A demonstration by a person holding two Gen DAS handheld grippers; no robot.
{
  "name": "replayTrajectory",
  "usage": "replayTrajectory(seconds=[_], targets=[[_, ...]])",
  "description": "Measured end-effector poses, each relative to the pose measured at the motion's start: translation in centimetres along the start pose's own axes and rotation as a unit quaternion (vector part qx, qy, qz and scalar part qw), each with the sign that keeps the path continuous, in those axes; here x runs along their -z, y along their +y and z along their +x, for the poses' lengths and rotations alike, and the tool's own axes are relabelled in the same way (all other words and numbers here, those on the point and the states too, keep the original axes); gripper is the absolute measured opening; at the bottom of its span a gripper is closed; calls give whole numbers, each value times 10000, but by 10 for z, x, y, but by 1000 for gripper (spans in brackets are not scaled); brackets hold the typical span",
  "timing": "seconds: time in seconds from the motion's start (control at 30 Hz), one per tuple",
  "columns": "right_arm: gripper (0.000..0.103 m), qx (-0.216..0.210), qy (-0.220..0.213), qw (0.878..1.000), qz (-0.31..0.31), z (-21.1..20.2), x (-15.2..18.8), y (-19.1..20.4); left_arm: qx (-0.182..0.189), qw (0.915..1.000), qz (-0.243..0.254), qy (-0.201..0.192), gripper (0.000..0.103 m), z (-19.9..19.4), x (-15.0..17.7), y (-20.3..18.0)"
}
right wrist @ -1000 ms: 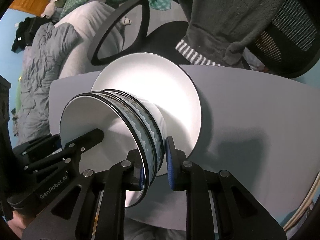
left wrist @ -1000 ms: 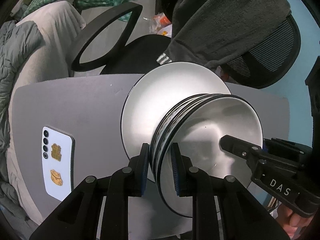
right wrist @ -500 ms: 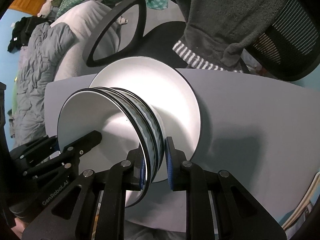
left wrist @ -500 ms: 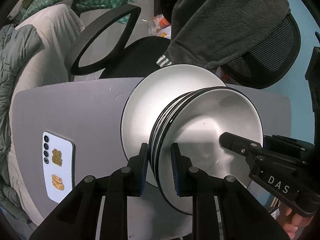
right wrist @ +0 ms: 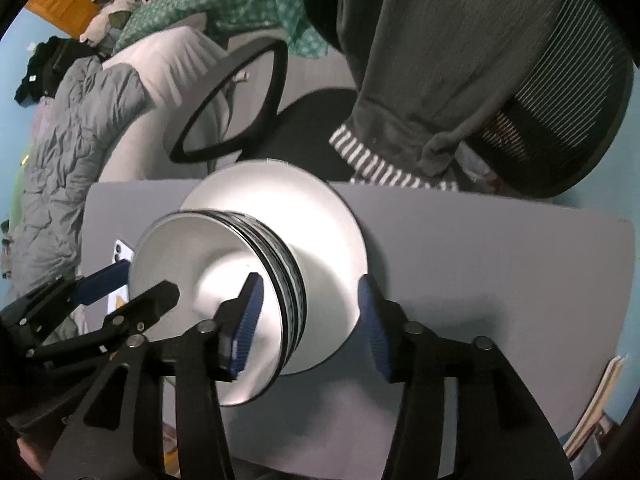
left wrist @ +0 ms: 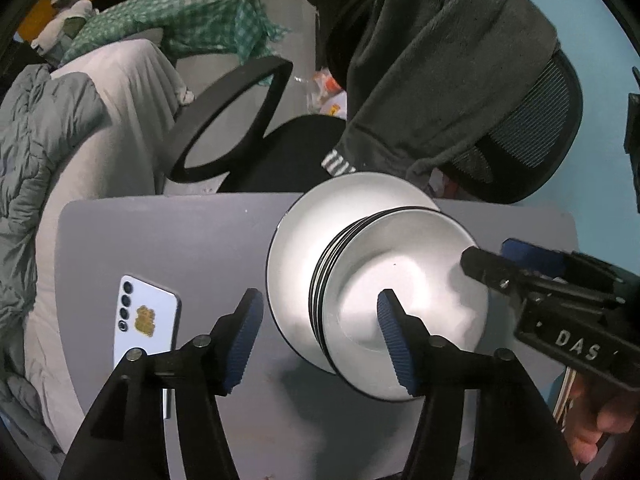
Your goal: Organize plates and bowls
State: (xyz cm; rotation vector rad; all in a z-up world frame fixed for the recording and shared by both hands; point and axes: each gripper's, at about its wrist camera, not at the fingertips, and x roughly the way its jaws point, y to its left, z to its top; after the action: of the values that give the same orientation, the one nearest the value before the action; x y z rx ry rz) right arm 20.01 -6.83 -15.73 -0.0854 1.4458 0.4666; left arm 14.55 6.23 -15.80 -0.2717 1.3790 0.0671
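Observation:
A stack of white bowls with dark rims (left wrist: pixel 400 292) sits on a large white plate (left wrist: pixel 308 240) on the grey table (left wrist: pixel 180 240). My left gripper (left wrist: pixel 320 340) hovers over the stack's left rim. Its jaws are opening, and the blue pads stand clear on either side of the rim. The right gripper (left wrist: pixel 492 254) reaches in from the right. In the right wrist view my right gripper (right wrist: pixel 308 320) straddles the right rim of the bowls (right wrist: pixel 200 264) above the plate (right wrist: pixel 320 220). Its jaws are opening too, with no pad touching. The left gripper (right wrist: pixel 140 282) shows at the left.
A white phone (left wrist: pixel 146 316) lies face down on the table, left of the plate. Behind the table stands a black office chair (left wrist: pixel 280 152) with a grey garment (left wrist: pixel 432 60) draped over its back. A bed with a grey duvet (left wrist: pixel 36 152) lies on the left.
Both grippers were shut on the bowl stack's rim, one on each side. Both have let go, spread their jaws and risen a little. The stack now rests on the plate.

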Motion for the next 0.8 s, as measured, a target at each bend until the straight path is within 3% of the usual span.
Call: replayTrajectory(seconds=[0.3,0.57,0.8], targets=[[66,159,-662,9976,-113,-61,10,7,3,9980,-145,-607,78,-55,15,3],[67,210,-1139,9931,-158,-105,35,20,94,9951,-149,-968,83,-103,40,3],[68,234,-1404,9897,-137,-131,63,31,-117,9914,56,-1306,84,-139,64,-2]])
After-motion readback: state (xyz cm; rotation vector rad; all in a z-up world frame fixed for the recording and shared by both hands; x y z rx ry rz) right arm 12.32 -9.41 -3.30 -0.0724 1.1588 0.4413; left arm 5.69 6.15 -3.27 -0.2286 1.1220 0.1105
